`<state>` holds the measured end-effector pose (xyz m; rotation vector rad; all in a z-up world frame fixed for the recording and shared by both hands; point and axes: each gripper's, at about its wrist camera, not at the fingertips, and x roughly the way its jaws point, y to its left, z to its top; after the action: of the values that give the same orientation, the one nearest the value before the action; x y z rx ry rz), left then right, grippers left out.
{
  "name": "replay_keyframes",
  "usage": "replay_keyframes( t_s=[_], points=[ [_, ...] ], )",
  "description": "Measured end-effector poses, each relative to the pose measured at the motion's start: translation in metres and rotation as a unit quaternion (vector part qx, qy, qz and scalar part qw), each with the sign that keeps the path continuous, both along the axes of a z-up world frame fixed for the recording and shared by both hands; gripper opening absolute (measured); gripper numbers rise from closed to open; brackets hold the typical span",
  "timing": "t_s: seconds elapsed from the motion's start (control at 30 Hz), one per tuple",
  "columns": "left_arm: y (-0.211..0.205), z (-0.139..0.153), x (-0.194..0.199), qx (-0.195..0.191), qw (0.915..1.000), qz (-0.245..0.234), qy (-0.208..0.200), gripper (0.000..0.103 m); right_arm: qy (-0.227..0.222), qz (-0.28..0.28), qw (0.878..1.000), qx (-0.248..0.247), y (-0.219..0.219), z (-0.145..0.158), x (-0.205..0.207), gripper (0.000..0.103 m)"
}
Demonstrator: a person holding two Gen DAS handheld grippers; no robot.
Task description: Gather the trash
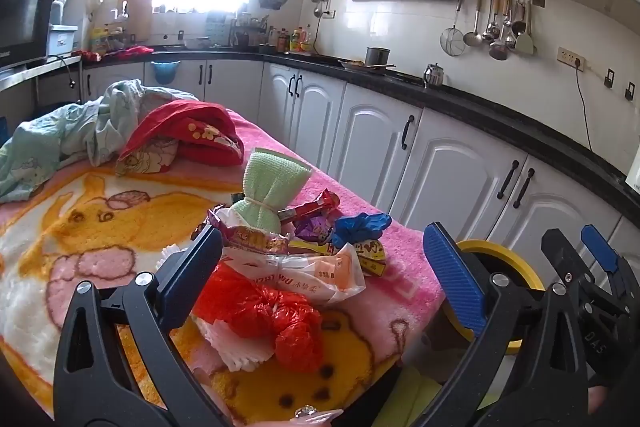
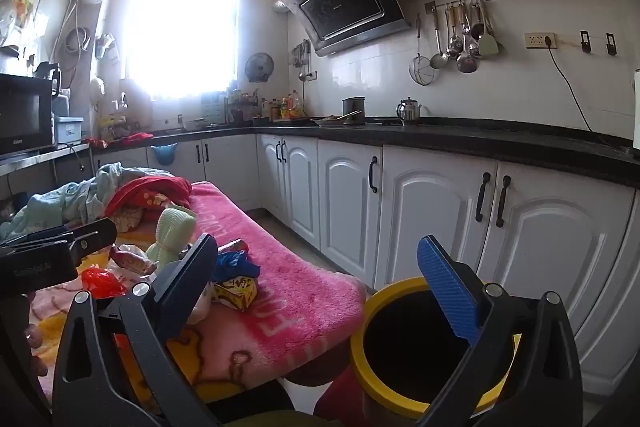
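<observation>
**Both claws wide over the trash heap**

My left claw (image 1: 324, 267) hung wide open, gripping nothing, its two blue pads spread to either side of the litter. Nearest to it lay a crumpled red plastic bag (image 1: 264, 311) on top of some white pleated paper (image 1: 236, 343). Just beyond sat a clear wrapper with orange print (image 1: 320, 271), touching the red bag. Behind that the heap thickened — a purple snack wrapper (image 1: 316, 229), a yellow carton (image 1: 370, 255), a bunched blue bag (image 1: 360, 225) and a long red wrapper (image 1: 310, 207), all crowded together. A green cloth tied with a band (image 1: 266, 187) stood upright at the back of the pile.

Everything rested on a pink and yellow cartoon blanket (image 1: 80, 227). Farther back on it lay a red cloth (image 1: 188, 131) and a pale blue garment (image 1: 60, 139).

My right claw (image 2: 324, 291) was equally wide and empty, and hung off the blanket's right edge. Its right pad stood above the yellow-rimmed bin (image 2: 400, 391), dark inside, just beside the blanket's corner.

Beyond ran white cabinets (image 2: 420, 211) under a black counter (image 2: 480, 139) — a black range hood (image 2: 344, 11) hung on the wall above.
</observation>
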<state>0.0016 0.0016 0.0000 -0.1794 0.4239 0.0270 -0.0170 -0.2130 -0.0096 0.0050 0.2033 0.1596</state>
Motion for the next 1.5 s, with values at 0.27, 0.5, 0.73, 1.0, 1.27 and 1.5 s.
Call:
replay_keyframes(
  t_s=[0.27,0.5,0.73,1.0,1.27,1.5],
  points=[
    [-0.003,0.003,-0.005,0.007,1.0000,0.001,-0.006,0.092,0.003,-0.001,1.000,0.007,-0.003,0.000,0.001,0.097],
    [-0.005,0.009,-0.009,0.012,0.9998,-0.001,-0.014,0.092,0.002,-0.002,1.000,0.007,-0.004,0.001,0.001,0.097],
    [-0.005,0.009,-0.008,0.013,0.9998,-0.002,-0.017,0.092,0.002,-0.002,1.000,0.008,-0.004,0.001,0.000,0.097],
    [-0.005,0.009,-0.009,0.013,0.9998,-0.001,-0.018,0.092,0.002,-0.003,1.000,0.008,-0.008,0.000,0.000,0.097],
    [-0.005,0.010,-0.009,0.015,0.9997,-0.002,-0.020,0.092,0.002,-0.003,1.000,0.008,-0.007,0.001,0.000,0.097],
    [-0.004,0.010,-0.010,0.016,0.9996,-0.001,-0.022,0.092,0.002,-0.003,1.000,0.008,-0.007,0.002,0.000,0.097]
  ],
)
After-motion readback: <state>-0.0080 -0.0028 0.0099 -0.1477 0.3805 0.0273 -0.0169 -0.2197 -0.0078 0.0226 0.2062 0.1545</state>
